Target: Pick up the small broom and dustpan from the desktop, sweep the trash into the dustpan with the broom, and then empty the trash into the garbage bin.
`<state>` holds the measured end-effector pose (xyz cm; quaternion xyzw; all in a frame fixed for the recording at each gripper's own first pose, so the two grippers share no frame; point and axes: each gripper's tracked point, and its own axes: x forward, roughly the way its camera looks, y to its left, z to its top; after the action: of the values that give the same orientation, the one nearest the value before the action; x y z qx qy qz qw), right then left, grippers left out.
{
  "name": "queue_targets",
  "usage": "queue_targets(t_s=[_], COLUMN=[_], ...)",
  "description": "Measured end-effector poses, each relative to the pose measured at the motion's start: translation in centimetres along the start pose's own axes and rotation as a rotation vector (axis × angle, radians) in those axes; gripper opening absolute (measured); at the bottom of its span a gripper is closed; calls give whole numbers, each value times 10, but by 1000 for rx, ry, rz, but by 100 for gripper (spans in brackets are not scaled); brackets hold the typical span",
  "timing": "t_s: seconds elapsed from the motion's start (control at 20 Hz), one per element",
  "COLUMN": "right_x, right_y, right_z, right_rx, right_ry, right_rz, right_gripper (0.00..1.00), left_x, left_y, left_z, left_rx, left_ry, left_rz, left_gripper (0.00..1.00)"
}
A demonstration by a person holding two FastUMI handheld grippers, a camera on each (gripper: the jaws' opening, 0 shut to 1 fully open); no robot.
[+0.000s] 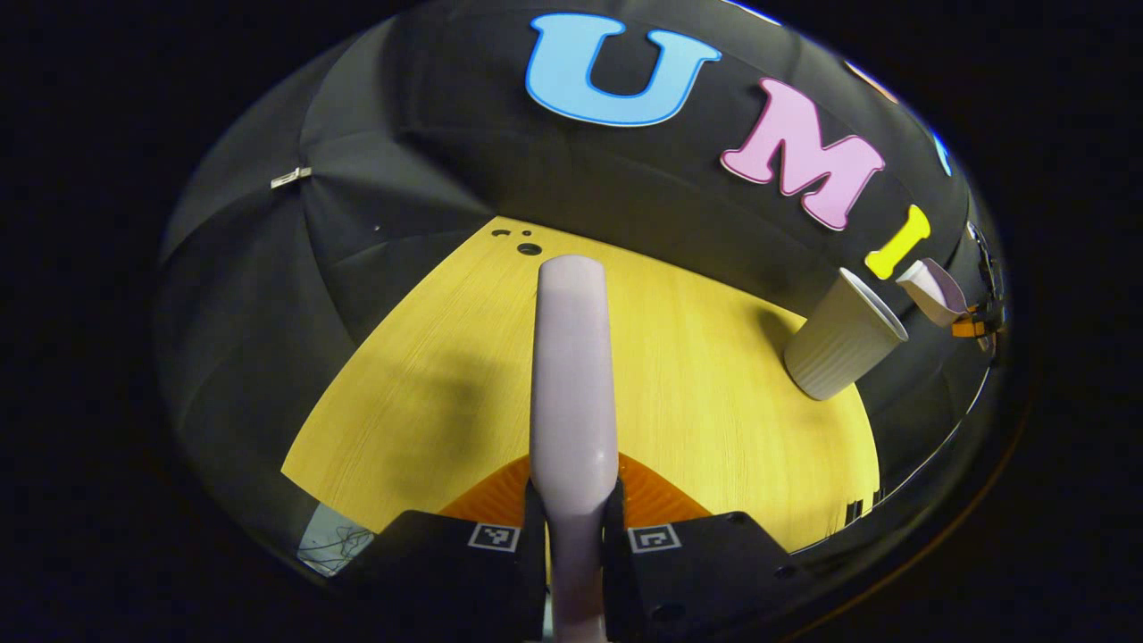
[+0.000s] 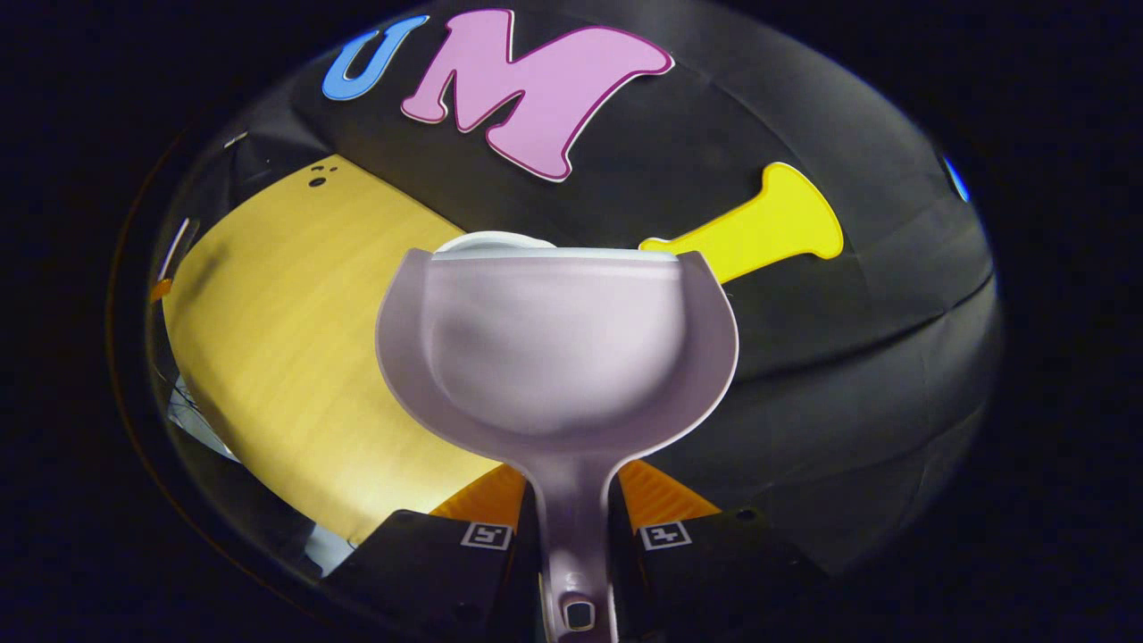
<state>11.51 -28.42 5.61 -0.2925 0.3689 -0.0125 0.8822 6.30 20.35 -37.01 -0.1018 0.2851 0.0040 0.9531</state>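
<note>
Between your left gripper (image 1: 573,527) fingers: pale lilac plastic broom handle (image 1: 572,375), clamped, long axis straight ahead over yellow wooden desktop (image 1: 429,393). Your right gripper (image 2: 576,536) grips pale lilac plastic dustpan (image 2: 555,344) by its stem, scoop forward. Ribbed white bin (image 1: 841,335) sits ahead-right of left gripper; in right gripper view, white rim just past dustpan lip (likely the bin), so right hand nearer. No trash visible.

The desktop (image 1: 714,393) looks like pale yellow wood with a fine straight grain and a soft satin sheen. The broom handle (image 1: 573,375) is smooth light plastic with a slight gloss. The dustpan (image 2: 554,348) is the same kind of smooth plastic, a little shiny on its rim. The garbage bin (image 1: 839,344) looks like matt plastic with fine vertical ribs. The booth wall (image 1: 268,313) is matt black cloth, creased.
</note>
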Motion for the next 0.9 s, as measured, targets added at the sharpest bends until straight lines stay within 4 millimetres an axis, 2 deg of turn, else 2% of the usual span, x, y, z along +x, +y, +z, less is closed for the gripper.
queue_targets(t_s=[0.05,0.1,0.25,0.3,0.35,0.4,0.55,0.65,0.75,0.8,0.9], right_x=[-9,-17,-39,-43,-45,-47,-56,-59,-56,-55,-51], right_y=[9,20,57,70,84,100,151,184,217,230,259], right_z=[-2,-4,-10,-14,-17,-19,-28,-37,-42,-45,-51], right_rx=[39,79,169,193,218,251,330,351,343,339,336], right_ry=[-17,-32,-59,-64,-61,-61,-55,-33,-12,-4,16], right_rz=[17,37,108,130,156,181,274,331,376,390,423], right_gripper=[37,33,34,37,34,37,34,37,37,33,37], left_x=[1,2,5,6,8,10,14,18,22,26,34], left_y=[-5,-10,-26,-30,-35,-39,-51,-59,-64,-65,-65], left_z=[-1,-3,-8,-10,-13,-15,-23,-31,-42,-46,-55], left_rx=[14,27,50,57,64,73,111,123,151,173,214], left_ry=[3,6,23,30,35,39,51,67,92,106,137], left_rz=[-8,-18,-58,-71,-82,-96,-122,-146,-174,-181,-186], left_gripper=[30,28,30,30,30,30,29,29,28,28,31])
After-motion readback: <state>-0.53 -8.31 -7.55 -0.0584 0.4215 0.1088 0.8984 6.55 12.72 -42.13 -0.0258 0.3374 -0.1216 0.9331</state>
